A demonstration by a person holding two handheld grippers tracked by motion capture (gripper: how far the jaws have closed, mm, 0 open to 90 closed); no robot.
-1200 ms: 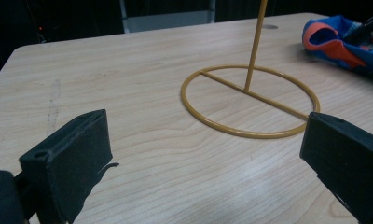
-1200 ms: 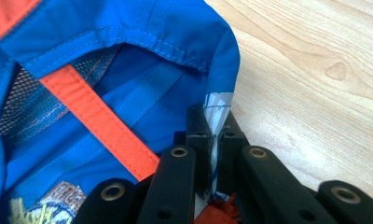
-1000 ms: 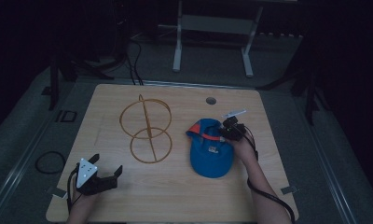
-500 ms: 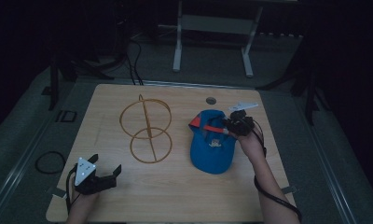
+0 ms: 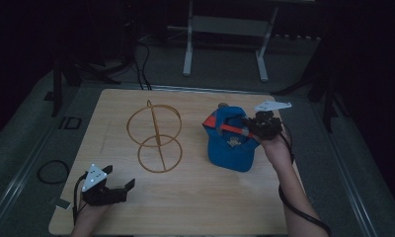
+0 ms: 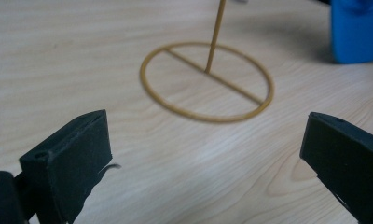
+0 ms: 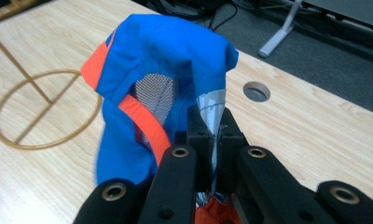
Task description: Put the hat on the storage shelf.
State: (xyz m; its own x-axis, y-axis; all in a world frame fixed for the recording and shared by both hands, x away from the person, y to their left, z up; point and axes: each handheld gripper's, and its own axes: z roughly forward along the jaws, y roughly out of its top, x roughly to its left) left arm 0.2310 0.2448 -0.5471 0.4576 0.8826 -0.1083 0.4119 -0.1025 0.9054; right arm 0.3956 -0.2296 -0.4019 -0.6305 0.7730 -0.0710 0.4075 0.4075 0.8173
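We see a blue cap (image 5: pixel 228 143) on the right half of the wooden table (image 5: pixel 195 197), with its brim lying toward the person's side and its back part lifted off the surface. The cap is bright blue with orange trim; an orange band runs across its raised rear edge, and a small emblem shows on the crown in the high view. In the right gripper view the cap (image 7: pixel 166 60) hangs as a folded hood of fabric, with a pale mesh lining inside the opening and an orange strip curving down beside it.

The right gripper (image 5: pixel 255 129) sits at the cap's far right edge, held in the person's right hand (image 5: pixel 277 148). In its own view the right gripper (image 7: pixel 213 140) has its two black jaws pressed together on a fold of the cap's blue and grey fabric, so the cloth is pinched between them and raised above the table.

The left gripper (image 5: pixel 114 191) rests near the table's near left corner, well apart from the cap. In its own view the left gripper (image 6: pixel 203 154) has its jaws spread wide with bare wood between them, touching nothing.

Between the two grippers stands a golden wire stand (image 5: pixel 153 136), a flat ring on the table with an upright ring rising from it. A small round hole (image 7: pixel 256 91) in the tabletop lies just beyond the cap.
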